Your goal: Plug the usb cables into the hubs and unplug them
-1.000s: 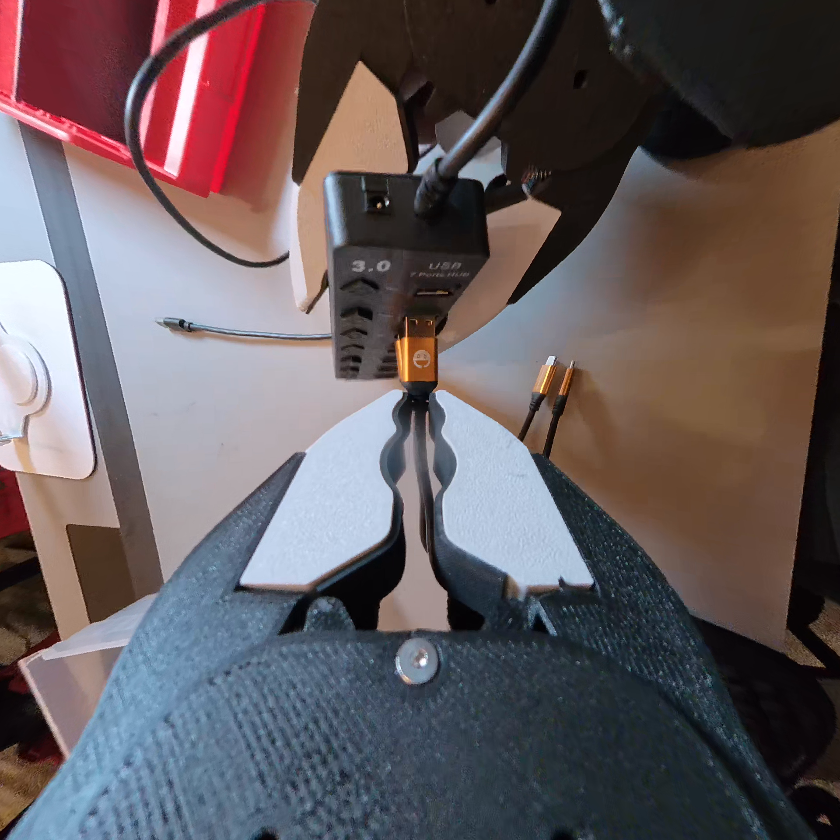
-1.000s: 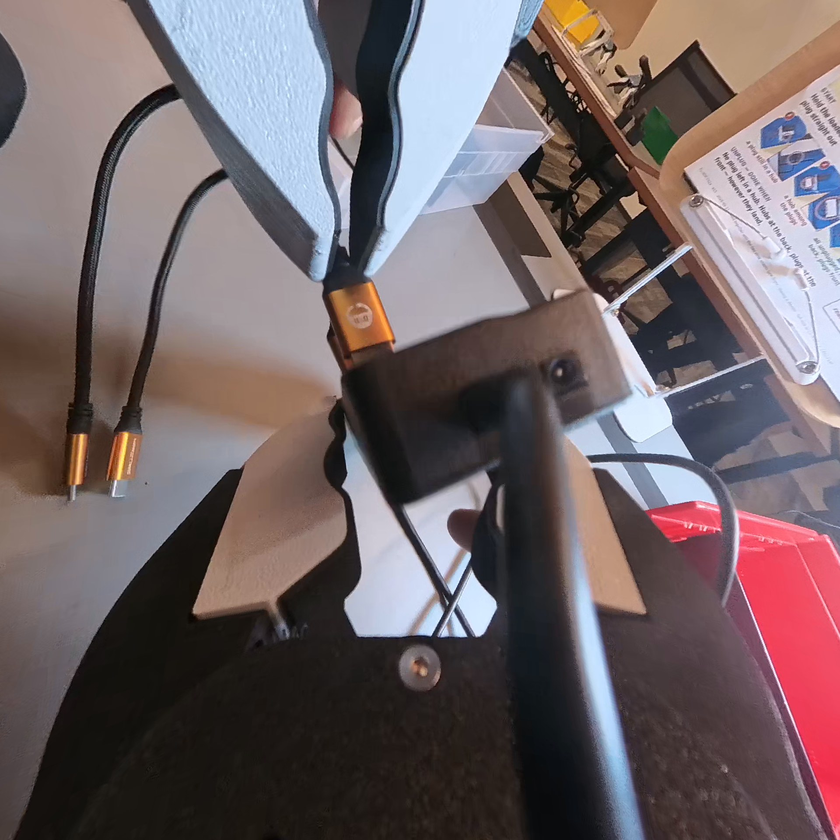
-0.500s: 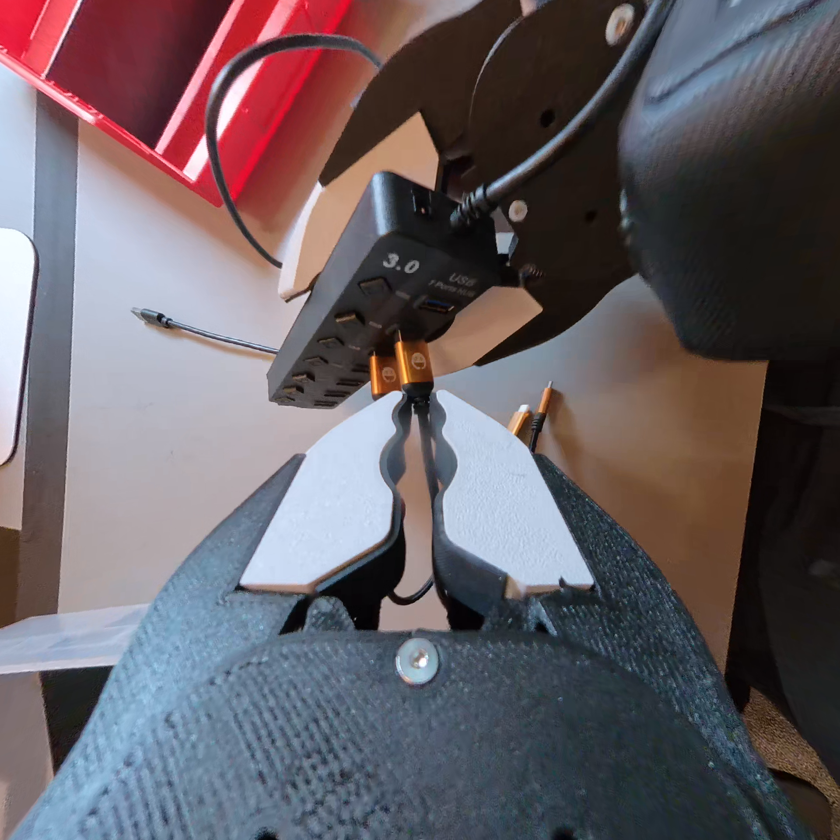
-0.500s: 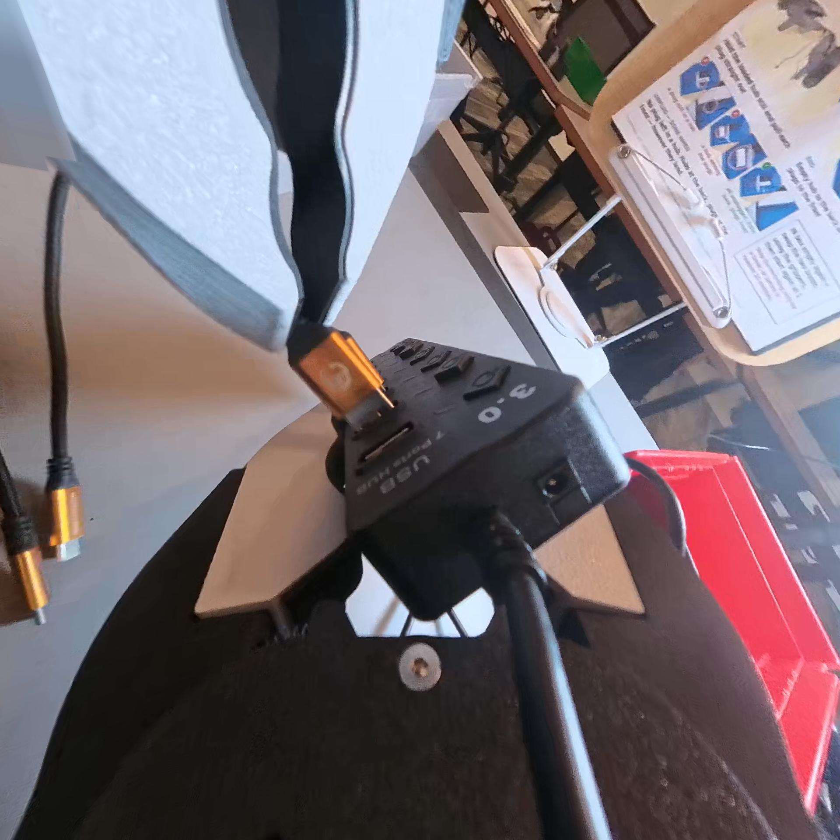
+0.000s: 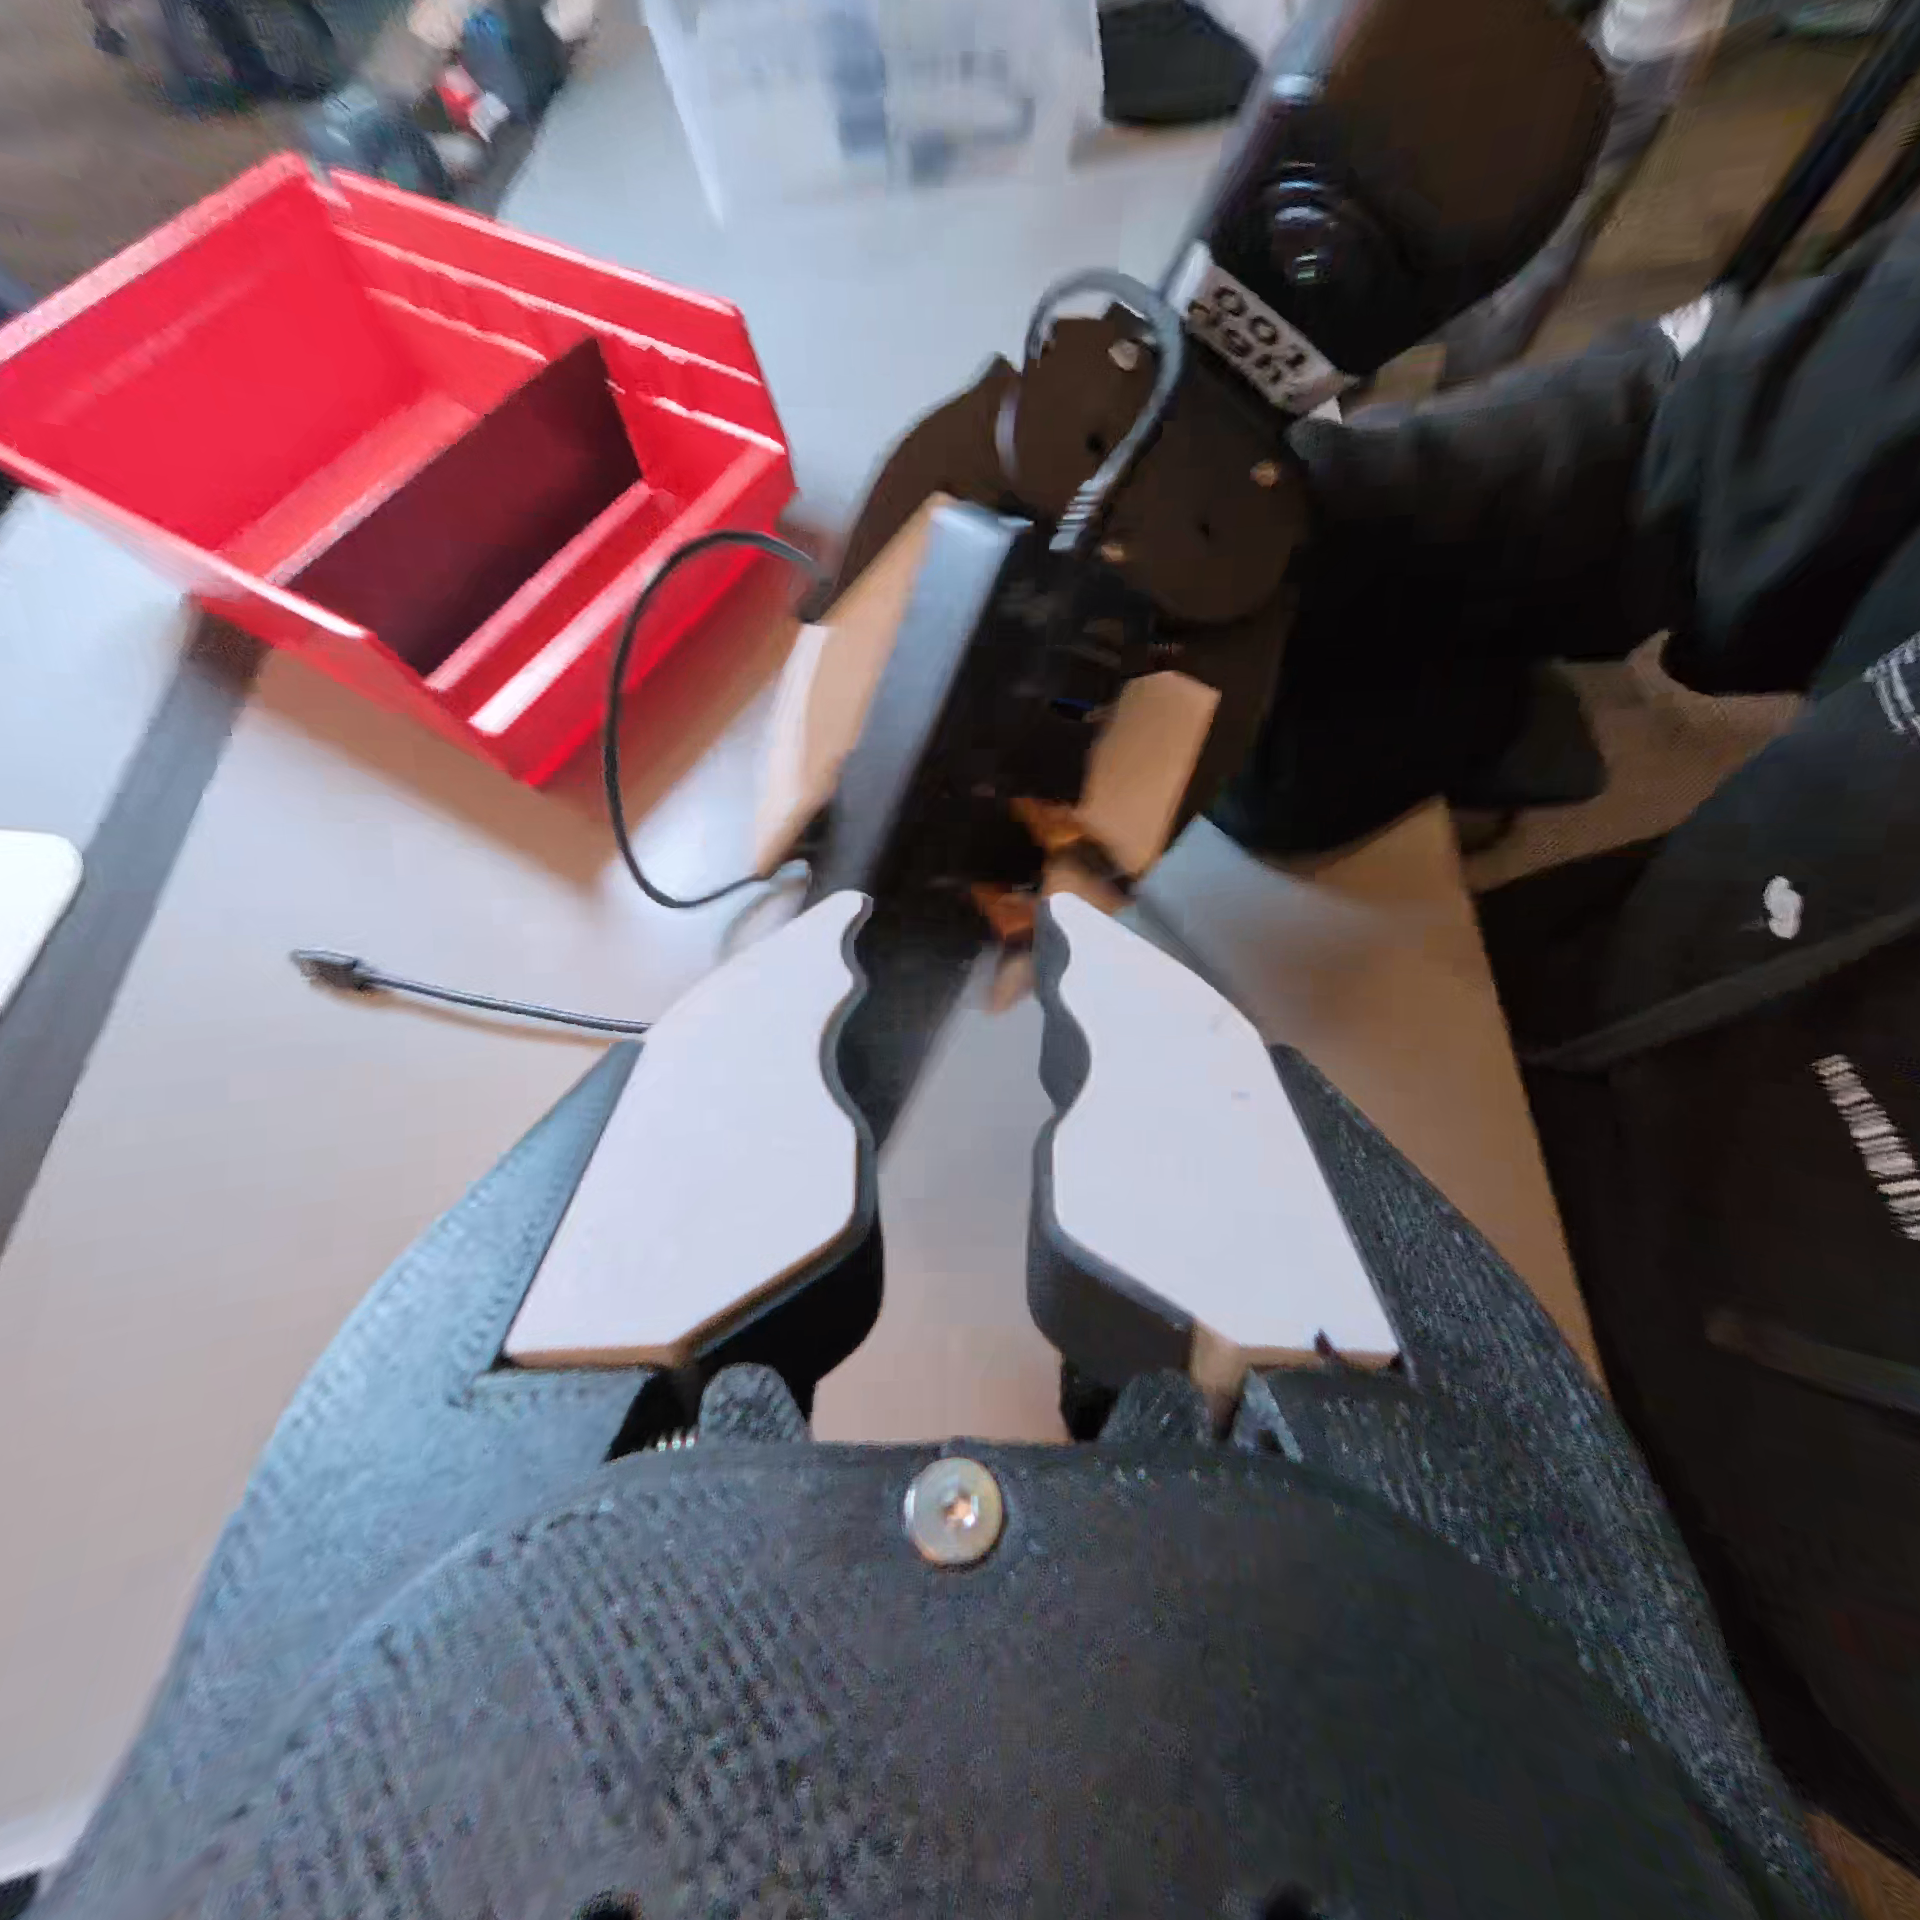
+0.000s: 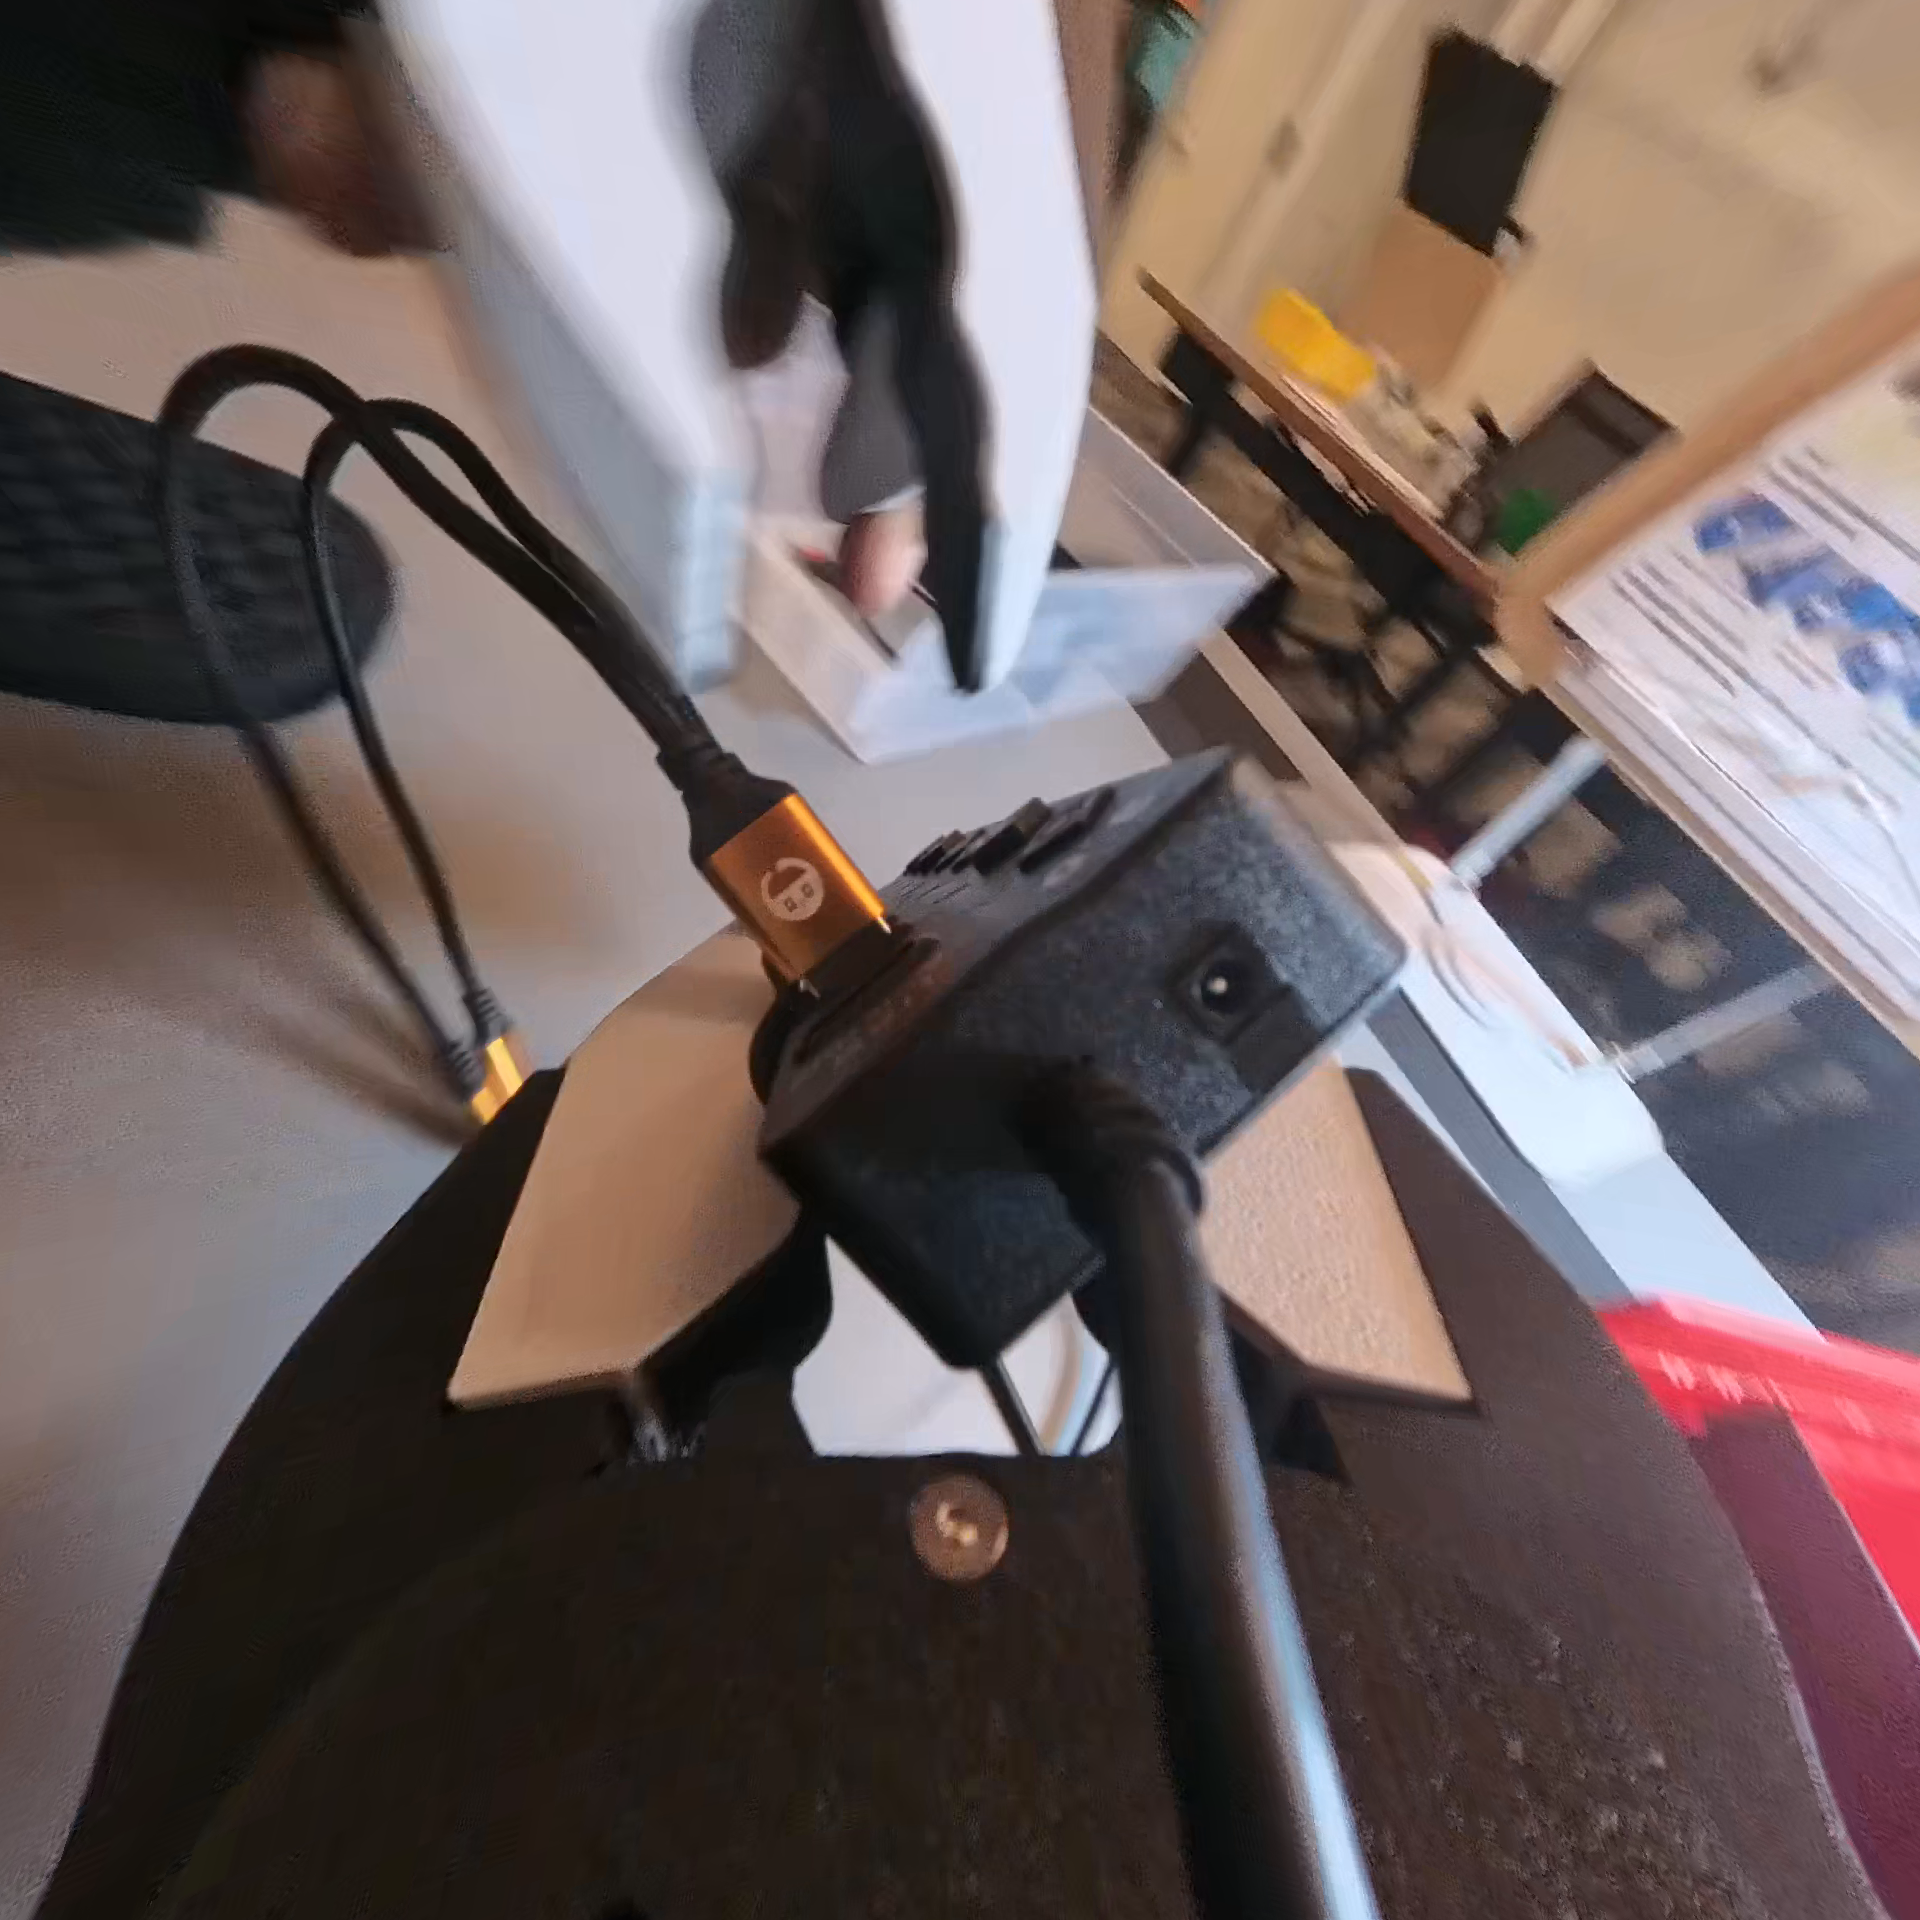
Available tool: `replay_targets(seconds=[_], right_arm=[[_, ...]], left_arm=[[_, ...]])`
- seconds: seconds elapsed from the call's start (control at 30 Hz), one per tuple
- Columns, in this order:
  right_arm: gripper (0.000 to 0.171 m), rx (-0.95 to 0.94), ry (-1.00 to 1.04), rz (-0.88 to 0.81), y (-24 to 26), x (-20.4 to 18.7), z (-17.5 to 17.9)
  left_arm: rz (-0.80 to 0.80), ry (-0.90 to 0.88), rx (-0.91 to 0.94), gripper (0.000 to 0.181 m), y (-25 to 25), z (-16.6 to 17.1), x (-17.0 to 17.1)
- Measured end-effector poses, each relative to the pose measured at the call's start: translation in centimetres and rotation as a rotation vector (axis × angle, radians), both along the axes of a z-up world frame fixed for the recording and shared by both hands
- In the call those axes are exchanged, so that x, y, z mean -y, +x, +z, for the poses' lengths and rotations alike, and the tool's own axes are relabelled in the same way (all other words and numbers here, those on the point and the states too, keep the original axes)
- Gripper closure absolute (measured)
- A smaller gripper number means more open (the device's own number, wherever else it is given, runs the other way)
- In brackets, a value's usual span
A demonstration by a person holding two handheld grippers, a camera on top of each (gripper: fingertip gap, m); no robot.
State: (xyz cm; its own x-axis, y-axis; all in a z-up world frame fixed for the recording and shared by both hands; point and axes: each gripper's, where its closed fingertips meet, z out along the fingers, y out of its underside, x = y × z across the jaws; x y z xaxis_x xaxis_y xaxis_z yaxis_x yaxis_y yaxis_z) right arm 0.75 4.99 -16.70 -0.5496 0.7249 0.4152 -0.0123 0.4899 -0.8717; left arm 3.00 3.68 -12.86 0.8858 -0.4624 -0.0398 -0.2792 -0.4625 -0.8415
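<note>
My right gripper [image 6: 1039, 1029] is shut on the black USB hub [image 6: 1091, 997] and holds it tilted above the white table [image 6: 208, 1039]. An orange USB plug [image 6: 800, 894] on a black braided cable [image 6: 540, 582] sits in a port near the hub's cable end. My left gripper [image 5: 951, 914] is open and empty, a short way back from the hub [image 5: 935, 675], which is blurred in that view. The left gripper's white fingers [image 6: 582, 364] show above the plug, apart from it. The cable's other orange ends [image 6: 494, 1075] lie on the table.
A red bin [image 5: 364, 436] stands at the table's back left, and its corner shows in the right wrist view [image 6: 1787, 1423]. A thin black cable [image 5: 468, 997] lies on the table. A clear plastic box [image 6: 1039, 644] and an instruction sheet on a board [image 6: 1766, 675] are beyond the hub. Left tips to right tips: about 5 cm.
My left gripper has opened, let go of the orange plug and pulled back. The plug stays in the hub. The right gripper has tilted the hub and both views have swung.
</note>
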Motion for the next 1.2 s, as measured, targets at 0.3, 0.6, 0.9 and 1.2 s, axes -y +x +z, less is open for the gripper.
replay_targets(seconds=[0.3, 0.6, 0.9, 1.2], right_arm=[[0.115, 0.185, -0.267, 0.389, 3.6, 4.3, 0.9], [0.103, 0.625, -0.605, 0.269, 4.0, 3.3, 1.1], [0.112, 0.357, -0.167, 0.304, 13.4, -1.3, 3.2], [0.103, 0.601, -0.011, -0.552, 1.0, -20.6, -7.7]], left_arm=[[-0.238, -0.158, 0.281, 0.137, 3.0, -7.3, 3.6], [-0.112, 0.124, 0.588, 0.155, -0.8, -3.0, 4.4], [0.088, 0.343, 0.613, 0.156, -5.4, 0.9, 7.7], [0.175, 0.388, 0.563, 0.156, -6.8, 0.8, 8.1]])
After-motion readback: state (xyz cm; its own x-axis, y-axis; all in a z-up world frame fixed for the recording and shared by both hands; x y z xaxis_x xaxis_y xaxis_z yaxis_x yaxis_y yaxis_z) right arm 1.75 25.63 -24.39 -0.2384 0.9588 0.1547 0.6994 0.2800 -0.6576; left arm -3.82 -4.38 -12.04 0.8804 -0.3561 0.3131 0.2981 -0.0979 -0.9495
